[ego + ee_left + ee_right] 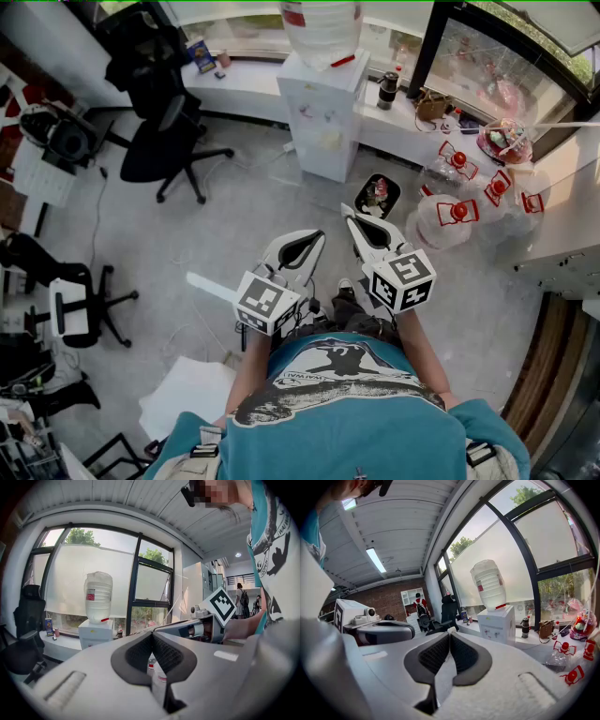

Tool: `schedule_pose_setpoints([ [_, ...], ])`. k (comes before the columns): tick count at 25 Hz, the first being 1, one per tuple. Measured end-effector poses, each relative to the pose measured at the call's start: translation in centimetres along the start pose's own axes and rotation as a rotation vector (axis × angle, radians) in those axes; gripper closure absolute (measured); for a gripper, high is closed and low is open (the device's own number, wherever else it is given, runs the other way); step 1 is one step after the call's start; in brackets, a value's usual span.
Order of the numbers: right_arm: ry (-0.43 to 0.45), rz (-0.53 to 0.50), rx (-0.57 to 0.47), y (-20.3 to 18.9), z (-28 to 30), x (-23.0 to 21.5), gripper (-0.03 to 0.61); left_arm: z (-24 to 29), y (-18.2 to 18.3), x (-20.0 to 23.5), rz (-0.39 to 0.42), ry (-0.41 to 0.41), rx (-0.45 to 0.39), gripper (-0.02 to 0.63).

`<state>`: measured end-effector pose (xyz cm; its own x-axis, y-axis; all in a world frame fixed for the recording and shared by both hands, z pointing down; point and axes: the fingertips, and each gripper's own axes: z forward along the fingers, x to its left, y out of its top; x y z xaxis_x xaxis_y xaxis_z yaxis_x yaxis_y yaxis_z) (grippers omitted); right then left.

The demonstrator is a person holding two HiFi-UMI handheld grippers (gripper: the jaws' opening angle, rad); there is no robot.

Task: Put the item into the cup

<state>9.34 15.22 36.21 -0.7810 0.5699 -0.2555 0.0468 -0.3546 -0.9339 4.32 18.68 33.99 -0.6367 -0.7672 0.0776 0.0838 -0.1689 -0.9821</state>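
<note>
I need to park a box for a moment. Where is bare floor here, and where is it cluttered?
Bare floor lies between the office chair and the water dispenser. The ledge left of the dispenser is mostly bare too. Crowded: right of the dispenser, jugs and a black bin take up the floor.

R gripper (449, 635) jaws tip-to-tip, w/ water dispenser (496, 623) ahead by window (520, 550)
</note>
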Motion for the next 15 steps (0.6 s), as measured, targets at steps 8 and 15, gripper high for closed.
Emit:
schedule_pose_setpoints([
  [8, 0.008, 0.02, -0.02, 0.6, 0.7, -1.9, 0.565, 1.9, 0.0, 0.5, -0.007, 0.005, 0.009, 0.598],
  [15, 0.019, 0.029, -0.005, 0.9, 1.6, -4.0, 0.565, 4.1, 0.3, 1.3, -0.016, 0.013, 0.016, 0.598],
])
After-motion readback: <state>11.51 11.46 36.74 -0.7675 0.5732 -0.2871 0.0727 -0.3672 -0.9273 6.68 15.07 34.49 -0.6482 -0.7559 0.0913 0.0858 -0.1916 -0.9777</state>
